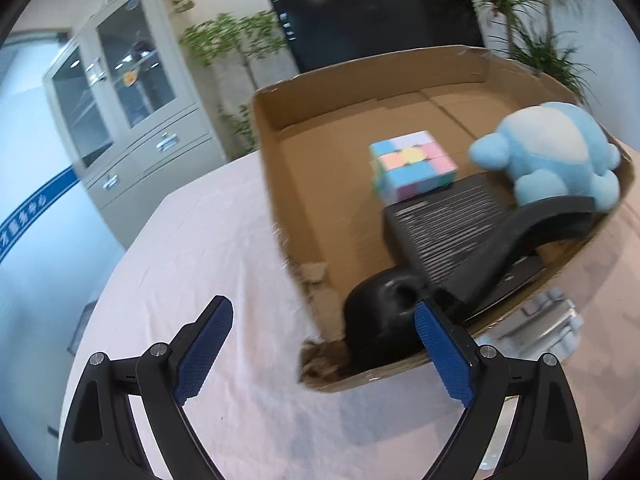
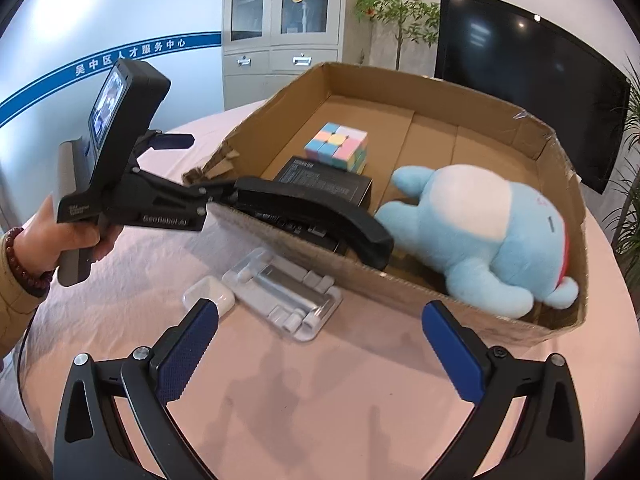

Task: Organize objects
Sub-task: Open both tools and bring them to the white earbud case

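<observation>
two grippers stand with jaws spread, holding nothing: the left gripper (image 1: 324, 354) at the cardboard box (image 2: 404, 280) corner, the right gripper (image 2: 320, 344) above the tablecloth (image 2: 320, 400). inside the box lie a blue plush toy (image 2: 480, 232), black stapler (image 2: 320, 212), black box (image 2: 324, 180) and pastel cube (image 2: 337, 145). outside it, just beside its front wall, sit a clear plastic tray (image 2: 288, 296) and white earbud case (image 2: 209, 297).

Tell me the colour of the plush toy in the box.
Light blue with a white patch, plush toy; clearest in the right wrist view.
</observation>
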### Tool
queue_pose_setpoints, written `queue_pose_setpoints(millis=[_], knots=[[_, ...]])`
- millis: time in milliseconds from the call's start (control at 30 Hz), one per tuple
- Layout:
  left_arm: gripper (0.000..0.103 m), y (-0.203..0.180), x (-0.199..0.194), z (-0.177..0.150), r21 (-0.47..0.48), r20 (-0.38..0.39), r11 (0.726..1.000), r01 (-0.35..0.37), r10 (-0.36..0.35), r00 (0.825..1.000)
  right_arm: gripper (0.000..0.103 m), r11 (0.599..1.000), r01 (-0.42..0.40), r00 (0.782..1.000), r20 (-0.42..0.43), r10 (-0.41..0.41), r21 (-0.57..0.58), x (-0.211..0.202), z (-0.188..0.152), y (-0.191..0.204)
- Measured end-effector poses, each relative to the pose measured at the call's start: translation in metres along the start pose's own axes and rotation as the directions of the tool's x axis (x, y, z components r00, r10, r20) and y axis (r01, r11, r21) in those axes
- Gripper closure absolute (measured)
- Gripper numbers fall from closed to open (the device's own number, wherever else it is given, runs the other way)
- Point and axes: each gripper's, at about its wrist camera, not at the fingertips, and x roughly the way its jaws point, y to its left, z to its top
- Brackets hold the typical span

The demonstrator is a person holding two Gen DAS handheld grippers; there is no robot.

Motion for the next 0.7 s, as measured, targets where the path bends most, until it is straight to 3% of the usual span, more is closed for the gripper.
queue_pose_setpoints(millis=[233,300,367,433,533,600,700], knots=[[0.010,0.014,-0.022,-0.019,-0.059,0.048,0.996,0.071,-0.068,0.997,0.001,0.999,-0.043,0.999,-0.023,0.044,0.018,0.005,-0.011,0.010],[0.007,0.014,-0.032,-0.031,-0.055,0.048,0.987,0.151,-0.149,0.988,0.001,0.991,-0.119,0.992,-0.042,0.122,0.057,0.009,-0.014,0.011],[0.003,0.005,-0.034,-0.048,-0.020,-0.001,0.951,0.308,-0.308,0.952,0.001,0.971,-0.217,0.973,-0.063,0.223,0.096,0.016,-0.016,0.014],[0.003,-0.010,-0.030,-0.061,0.034,-0.075,0.922,0.387,-0.383,0.920,0.001,0.945,-0.301,0.946,-0.083,0.312,0.126,0.025,-0.018,0.020],[0.003,-0.026,-0.022,-0.072,0.092,-0.133,0.904,0.417,-0.404,0.905,0.001,0.902,-0.395,0.904,-0.103,0.416,0.174,0.037,-0.017,0.028],[0.003,-0.027,-0.012,-0.072,0.061,-0.171,0.885,0.461,-0.446,0.879,0.001,0.875,-0.436,0.878,-0.114,0.465,0.212,0.045,-0.017,0.030],[0.003,-0.028,0.004,-0.071,0.009,-0.229,0.859,0.512,-0.497,0.837,0.001,0.870,-0.434,0.874,-0.124,0.470,0.234,0.051,-0.018,0.032]])
